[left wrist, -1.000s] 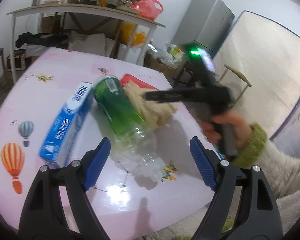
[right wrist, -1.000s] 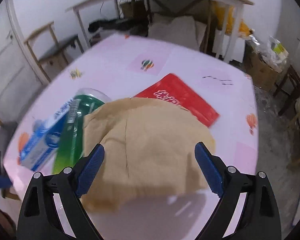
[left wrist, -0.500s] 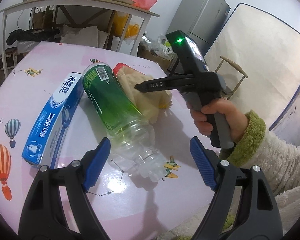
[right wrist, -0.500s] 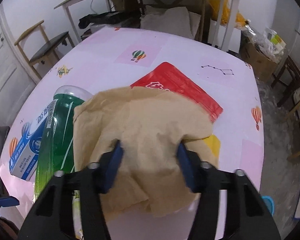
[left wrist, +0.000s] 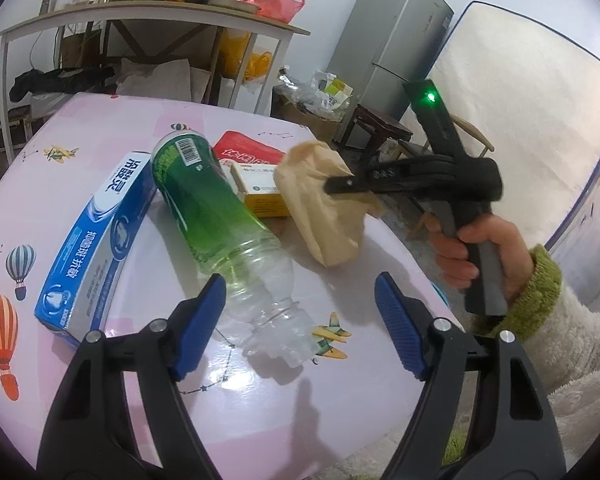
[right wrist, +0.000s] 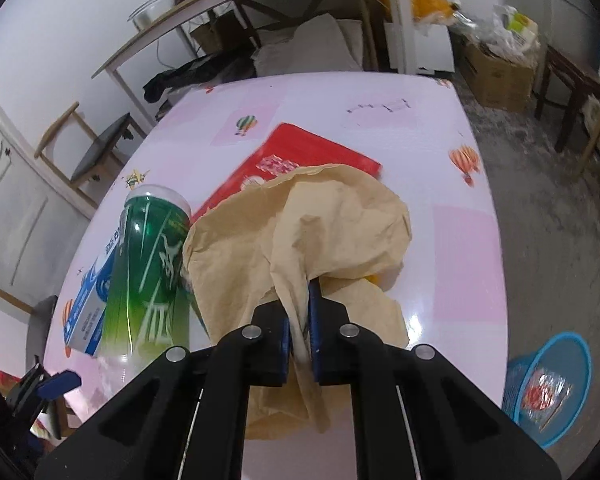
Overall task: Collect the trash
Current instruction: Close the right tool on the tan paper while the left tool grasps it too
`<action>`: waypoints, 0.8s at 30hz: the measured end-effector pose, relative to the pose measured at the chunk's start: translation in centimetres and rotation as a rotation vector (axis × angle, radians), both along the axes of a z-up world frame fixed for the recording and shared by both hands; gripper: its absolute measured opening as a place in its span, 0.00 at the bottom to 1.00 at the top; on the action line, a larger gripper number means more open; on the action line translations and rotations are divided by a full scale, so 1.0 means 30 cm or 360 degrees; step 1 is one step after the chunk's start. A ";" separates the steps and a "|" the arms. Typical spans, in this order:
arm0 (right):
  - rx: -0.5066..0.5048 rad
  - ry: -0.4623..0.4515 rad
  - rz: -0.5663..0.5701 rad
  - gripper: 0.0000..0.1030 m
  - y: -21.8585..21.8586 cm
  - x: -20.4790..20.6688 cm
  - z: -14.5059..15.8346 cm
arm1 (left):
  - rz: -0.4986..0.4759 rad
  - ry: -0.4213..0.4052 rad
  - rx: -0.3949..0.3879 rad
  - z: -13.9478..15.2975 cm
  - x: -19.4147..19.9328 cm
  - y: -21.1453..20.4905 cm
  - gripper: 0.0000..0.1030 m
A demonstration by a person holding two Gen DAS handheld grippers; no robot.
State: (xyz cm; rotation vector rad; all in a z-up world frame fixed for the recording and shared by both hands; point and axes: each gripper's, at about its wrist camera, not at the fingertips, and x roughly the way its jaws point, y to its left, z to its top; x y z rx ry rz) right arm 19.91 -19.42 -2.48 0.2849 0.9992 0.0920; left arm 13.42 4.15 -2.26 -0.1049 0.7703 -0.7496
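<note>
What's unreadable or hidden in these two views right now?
- Yellow box, left wrist view: partly behind the green bottle and the tan paper; label too small to read.
- Red packet, right wrist view: near end covered by the paper; print blurred.
- Right tool: pads shut on the paper, which hides the table beneath.
- Blue basket: cut off by the tool body.
- Toothpaste box: mostly behind the bottle.

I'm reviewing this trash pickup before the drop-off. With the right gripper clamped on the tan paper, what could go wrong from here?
The right gripper pinches only a bunched fold of the tan paper, so the paper may tear or slip free on the way to the blue basket. The hanging paper sits close to the green bottle, which lies on its side and might roll. The open left gripper straddles the bottle neck and could nudge it.
</note>
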 end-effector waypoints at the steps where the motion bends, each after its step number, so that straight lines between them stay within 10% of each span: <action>1: 0.0035 0.0012 -0.0006 0.08 -0.012 -0.023 -0.005 | -0.0009 -0.0009 0.0000 0.002 -0.005 -0.005 0.66; 12: 0.0373 0.0270 -0.0035 0.08 -0.075 -0.199 -0.142 | -0.0191 -0.0009 0.0008 -0.013 -0.057 -0.102 0.42; 24: 0.1092 0.0467 -0.0008 0.08 -0.133 -0.321 -0.289 | -0.0392 0.0071 0.0265 -0.122 -0.092 -0.310 0.51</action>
